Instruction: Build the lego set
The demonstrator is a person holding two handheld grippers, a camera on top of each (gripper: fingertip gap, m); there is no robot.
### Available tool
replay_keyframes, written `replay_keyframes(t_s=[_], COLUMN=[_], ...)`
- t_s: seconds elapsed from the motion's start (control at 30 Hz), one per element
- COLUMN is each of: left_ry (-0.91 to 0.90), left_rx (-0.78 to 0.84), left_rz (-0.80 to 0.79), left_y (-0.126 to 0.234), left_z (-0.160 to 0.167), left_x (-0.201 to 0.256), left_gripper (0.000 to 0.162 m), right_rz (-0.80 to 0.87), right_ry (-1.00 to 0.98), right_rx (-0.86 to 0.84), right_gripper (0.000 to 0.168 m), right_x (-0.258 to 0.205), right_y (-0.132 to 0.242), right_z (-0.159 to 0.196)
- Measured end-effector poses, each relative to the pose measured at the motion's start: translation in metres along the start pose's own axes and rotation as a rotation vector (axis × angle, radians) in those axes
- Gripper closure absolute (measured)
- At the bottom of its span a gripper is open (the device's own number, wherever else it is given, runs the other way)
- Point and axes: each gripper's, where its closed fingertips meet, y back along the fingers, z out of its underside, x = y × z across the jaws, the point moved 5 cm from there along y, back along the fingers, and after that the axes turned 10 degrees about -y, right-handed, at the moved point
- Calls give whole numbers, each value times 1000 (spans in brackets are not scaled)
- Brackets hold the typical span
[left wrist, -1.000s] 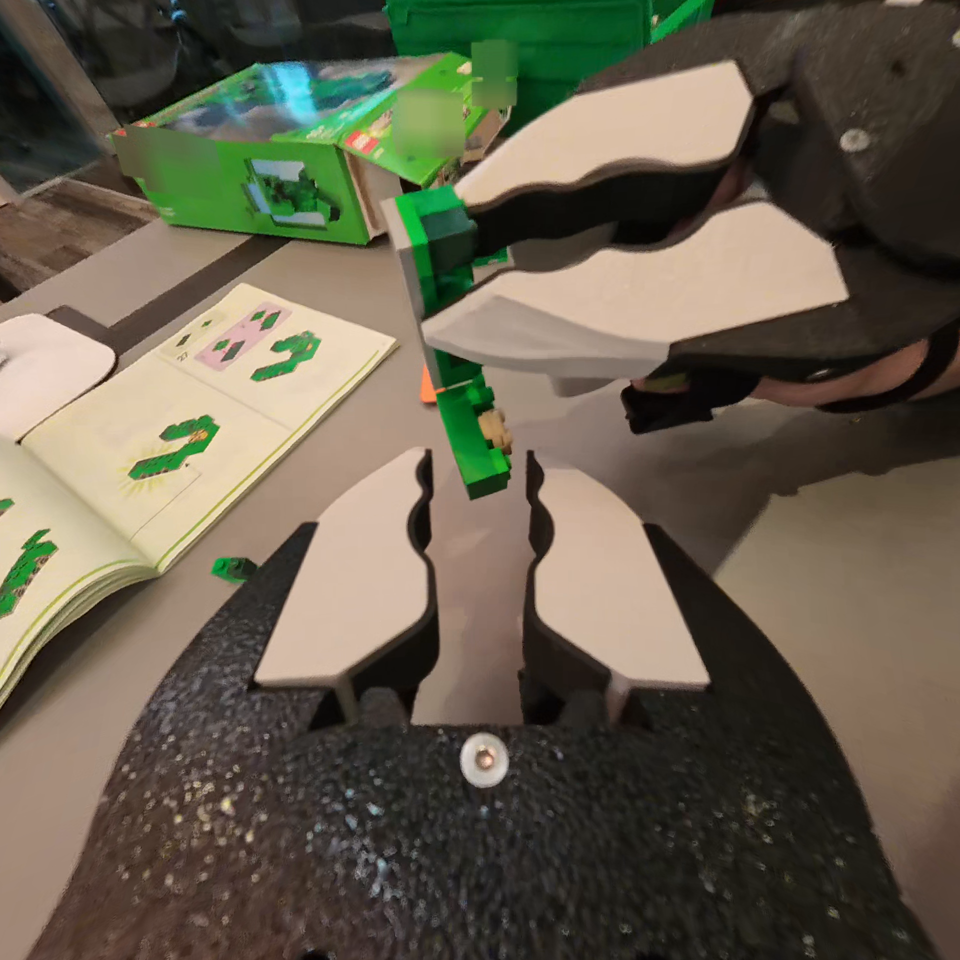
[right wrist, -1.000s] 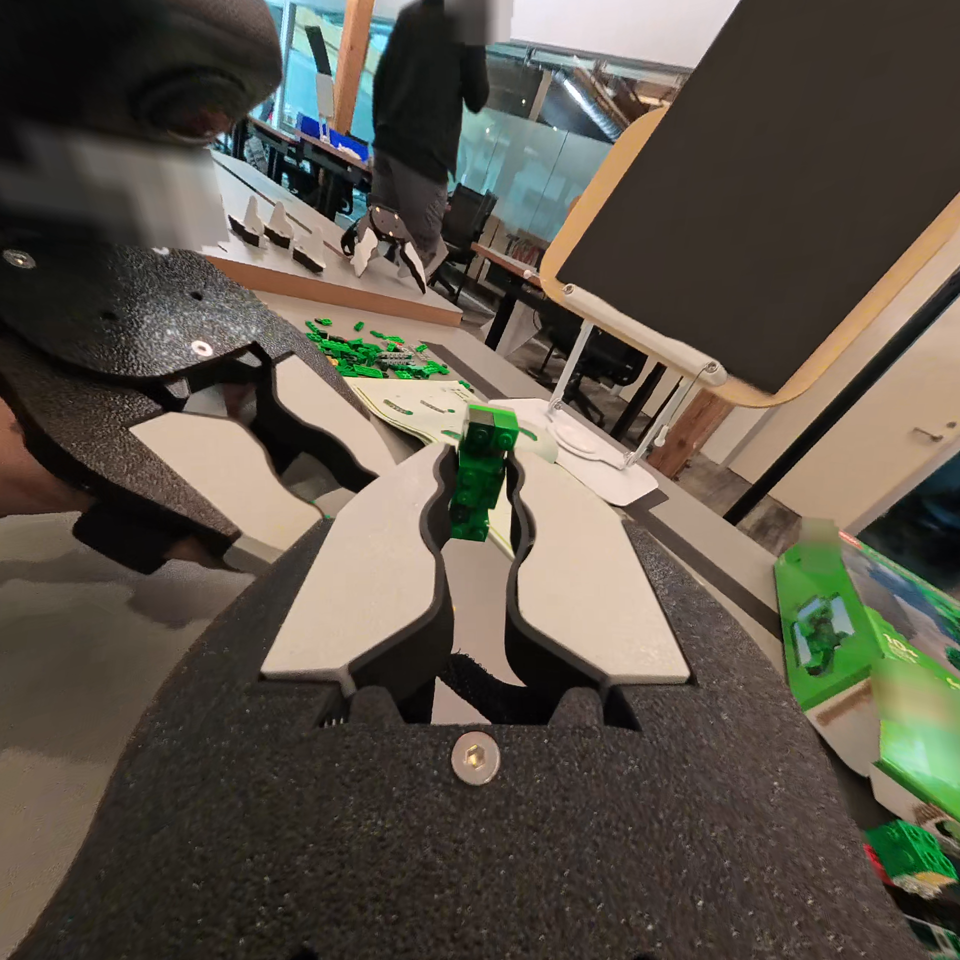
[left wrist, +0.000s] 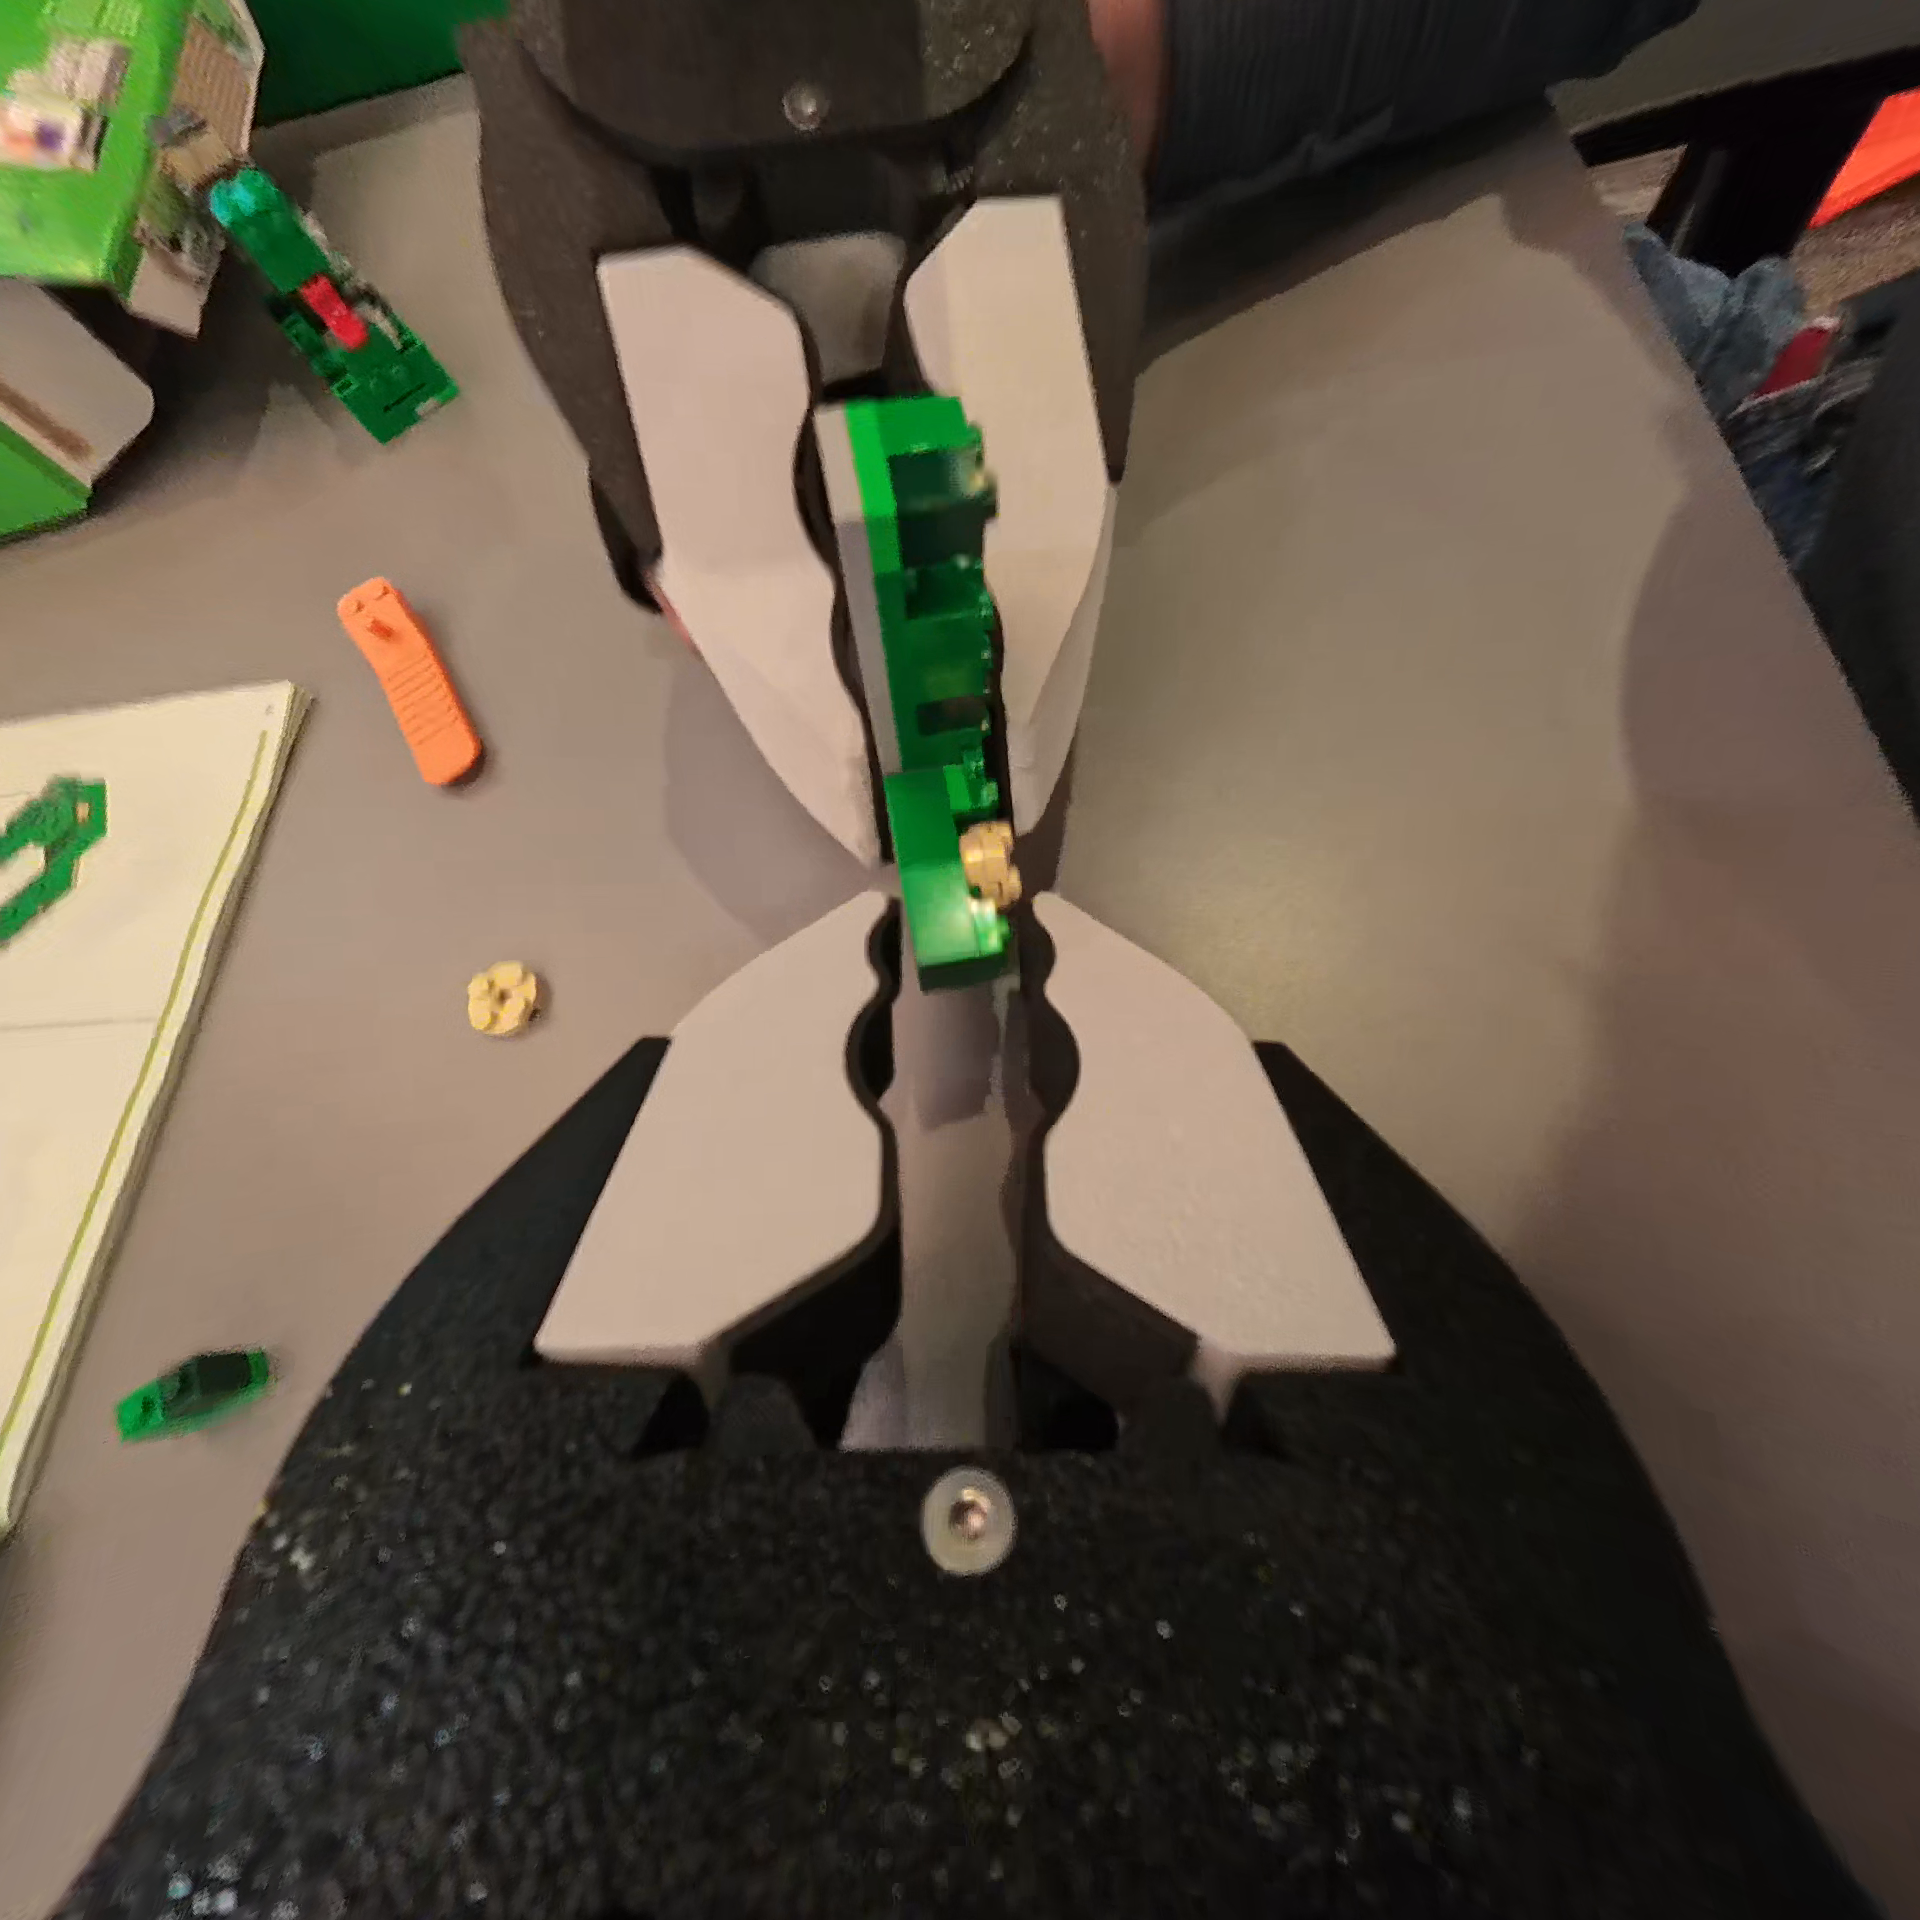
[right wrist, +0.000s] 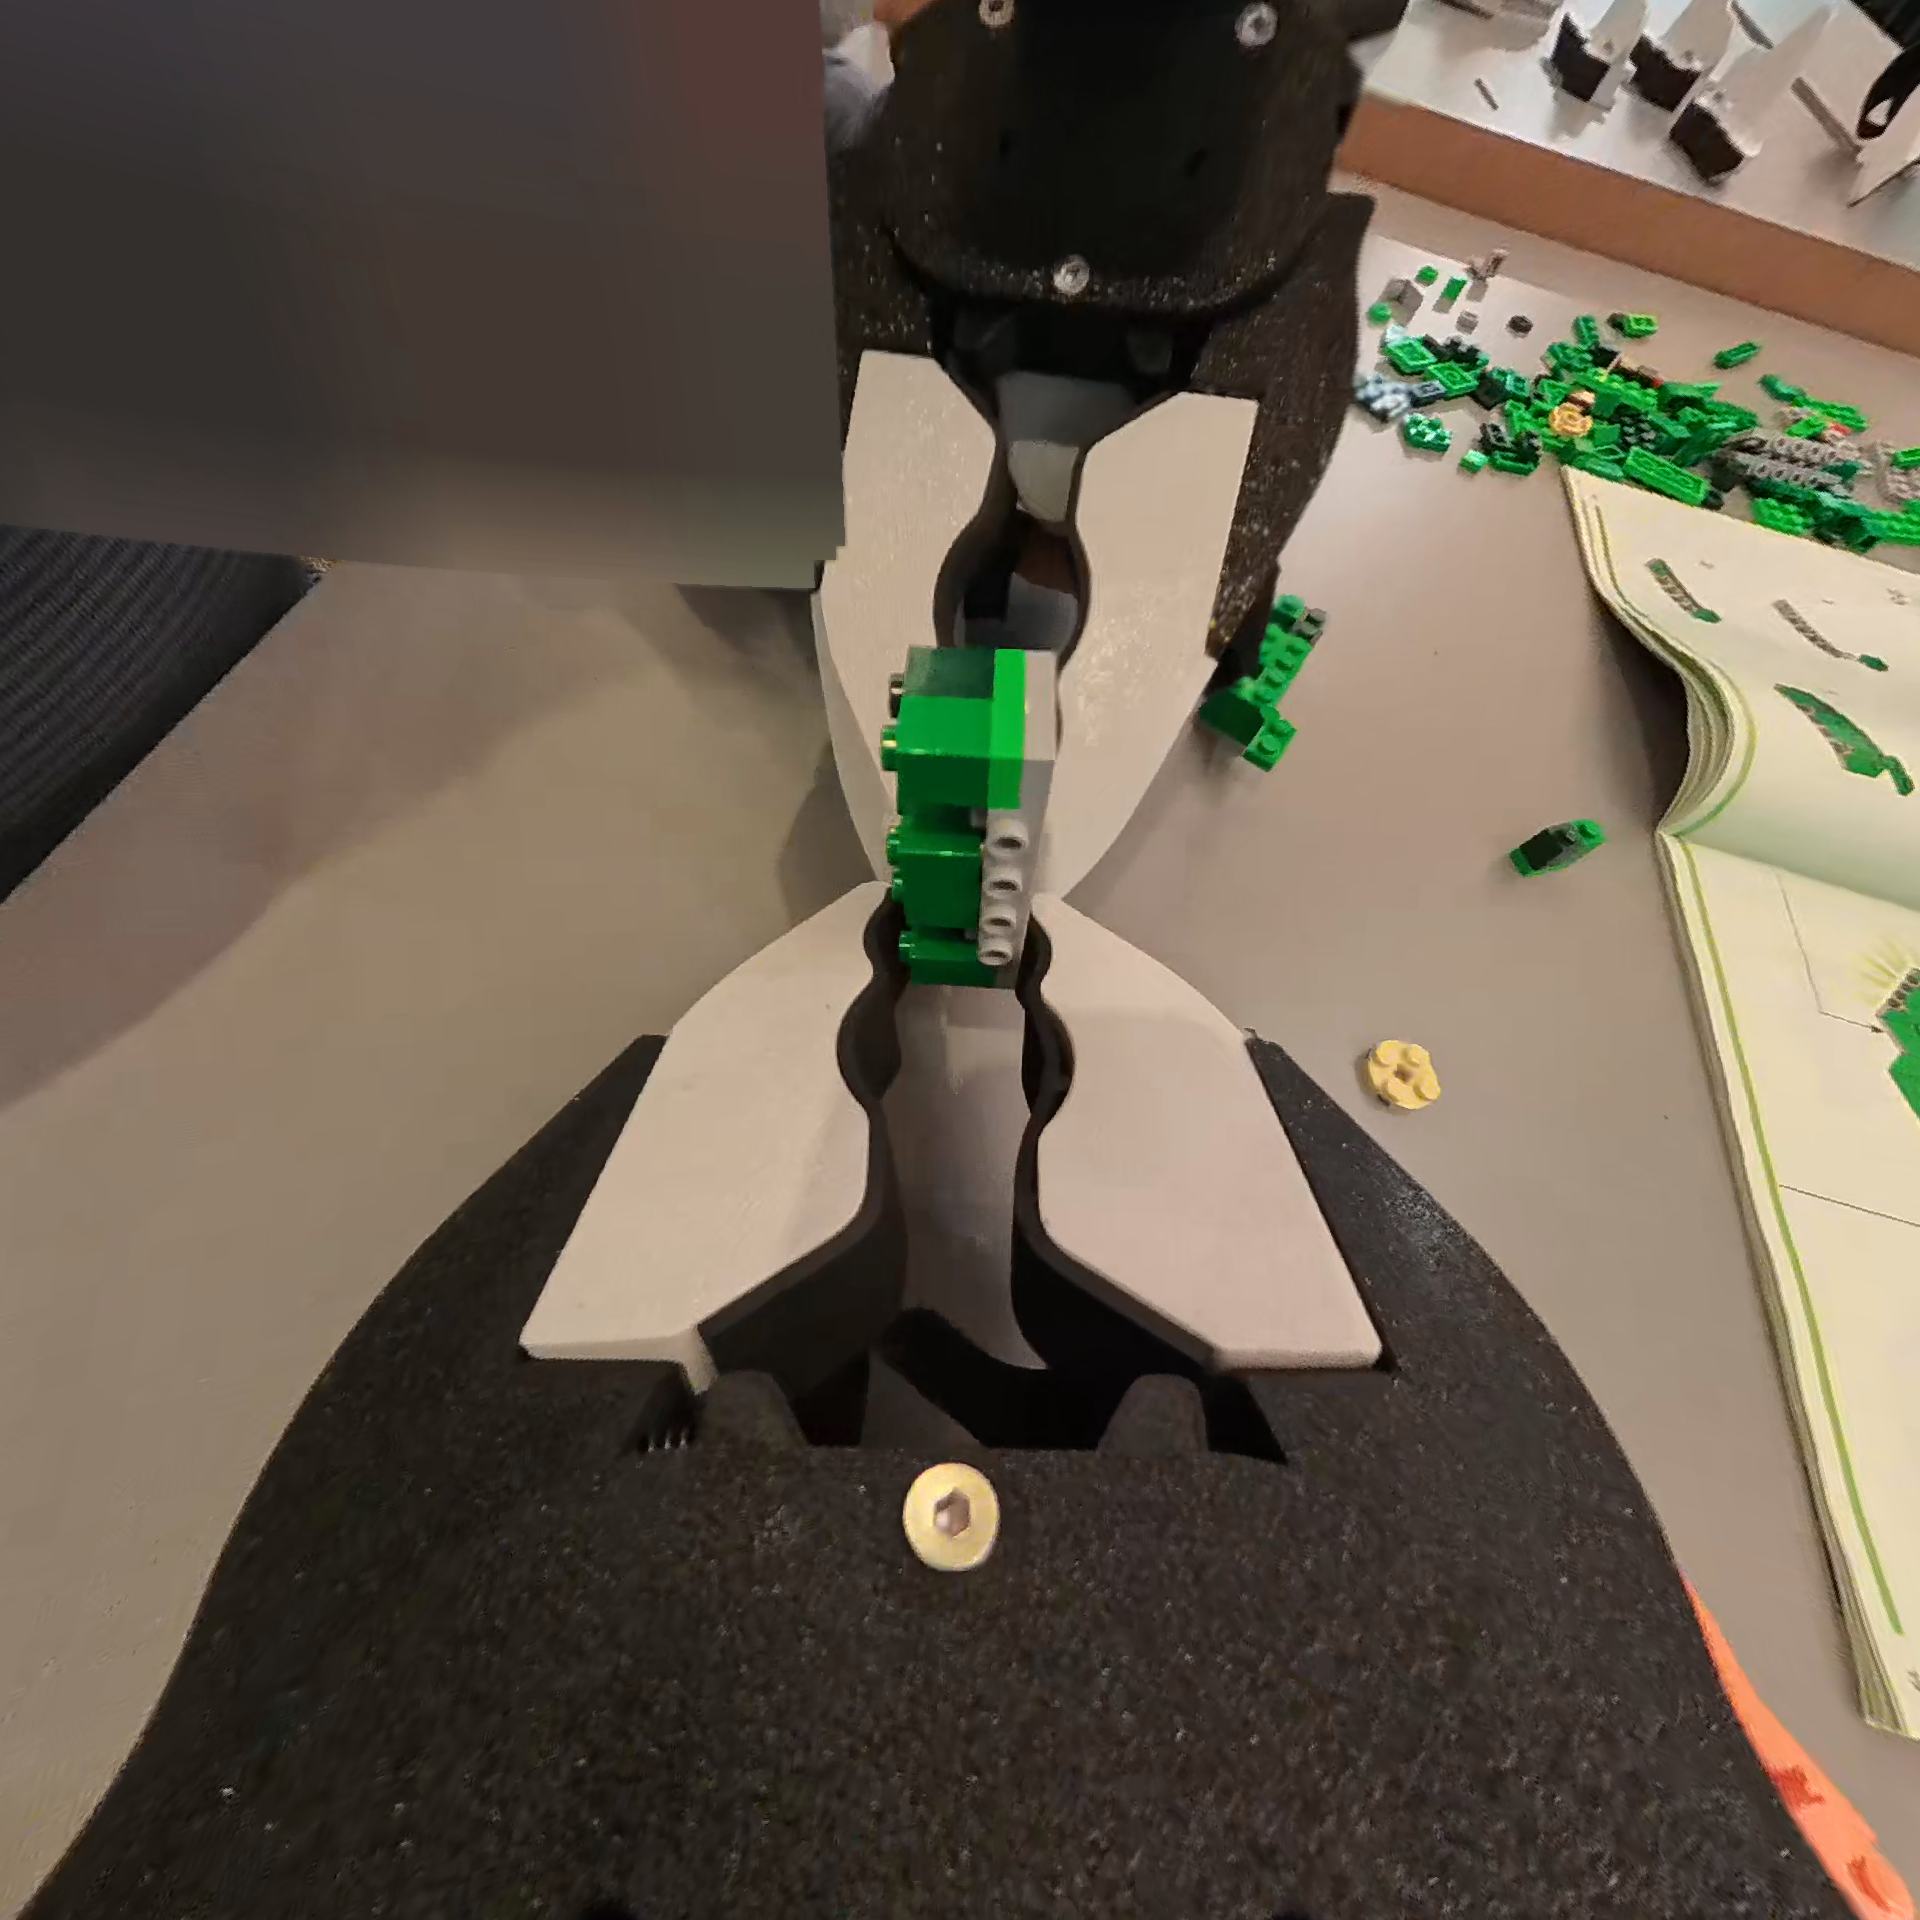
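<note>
Right wrist view: a green sub-assembly (right wrist: 961, 821) is clamped by both grippers (right wrist: 961, 940) (left wrist: 961, 940), while loose bricks (right wrist: 1662, 436) at 2 o'clock are left unused

The green lego assembly (left wrist: 930, 686) is glossy moulded plastic, catching highlights; the left gripper (left wrist: 961, 940) has a black, rough, speckled body and smooth matt pale-grey fingers (left wrist: 748, 1164), with a shiny metal screw (left wrist: 967, 1521) in its body; left of the assembly lie a ribbed matt orange plastic tool (left wrist: 410, 681), a tan studded plastic round piece (left wrist: 504, 998) and a paper instruction booklet (left wrist: 125, 935), all on a smooth matt grey table (left wrist: 1403, 831).
</note>
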Motion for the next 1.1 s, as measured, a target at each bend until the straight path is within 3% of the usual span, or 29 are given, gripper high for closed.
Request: replay_keyframes(t_s=[0.1,0.2,0.4,0.5,0.63,0.8,0.9,1.1], left_ry=[164,270,410,589,670,687,676,534], left_rx=[-91,-133,-385,-346,-371,-376,-396,-443], left_rz=[-144,-352,-401,-392,-459,-485,-455,-459], left_y=[25,58,81,74,65,60,58,55], left_z=[17,39,83,83,83,80,76,69], left_x=[-9,-18,-26,-31,-33,-36,-35,-40], left_gripper=[93,80,92,90,81,91,106,108], right_rz=[62,130,201,255,325,351,339,376], right_ry=[-30,-65,-80,-77,-75,-96,-110,-106], right_rx=[30,37,40,49,43,24,12,-18], right_gripper=[150,150,150,150,149,149,150,150], right_x=[6,14,25,30,35,42,44,50], right_y=[5,8,7,9,10,9,7,13], right_z=[0,0,0,0,1,2,3,5])
